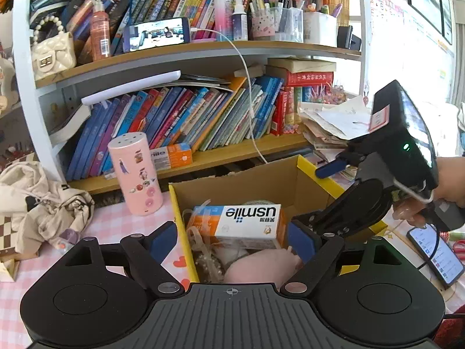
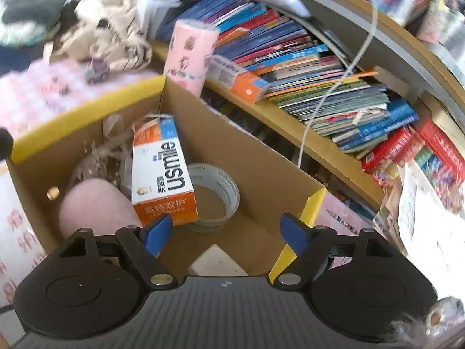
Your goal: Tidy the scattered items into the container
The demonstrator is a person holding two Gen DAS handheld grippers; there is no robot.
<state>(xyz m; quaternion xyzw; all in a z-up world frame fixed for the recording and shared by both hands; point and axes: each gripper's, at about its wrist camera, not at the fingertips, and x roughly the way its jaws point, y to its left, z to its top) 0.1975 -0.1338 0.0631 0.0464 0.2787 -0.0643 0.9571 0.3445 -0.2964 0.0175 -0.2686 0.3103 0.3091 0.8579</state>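
Note:
An open cardboard box [image 1: 261, 180] with yellow flap edges stands on the pink checked table in front of the bookshelf. Inside lie a white and orange usmile carton [image 1: 247, 222], a pink soft item [image 1: 258, 264] and some ribbon. The right wrist view shows the same box [image 2: 261, 163] with the carton [image 2: 162, 171], the pink item [image 2: 96, 206] and a roll of clear tape [image 2: 215, 197]. My left gripper [image 1: 232, 238] hovers over the box's near edge, open and empty. Above the box's right corner my right gripper [image 2: 228, 229] is open, with nothing between its pads.
A pink sticker-covered cylinder [image 1: 135, 174] stands left of the box, near a second usmile carton [image 1: 171, 157] on the low shelf. Crumpled cloth [image 1: 37, 203] lies far left. A phone [image 1: 436, 256] and loose papers [image 1: 334, 122] sit right. A hand [image 1: 447, 186] holds the other gripper.

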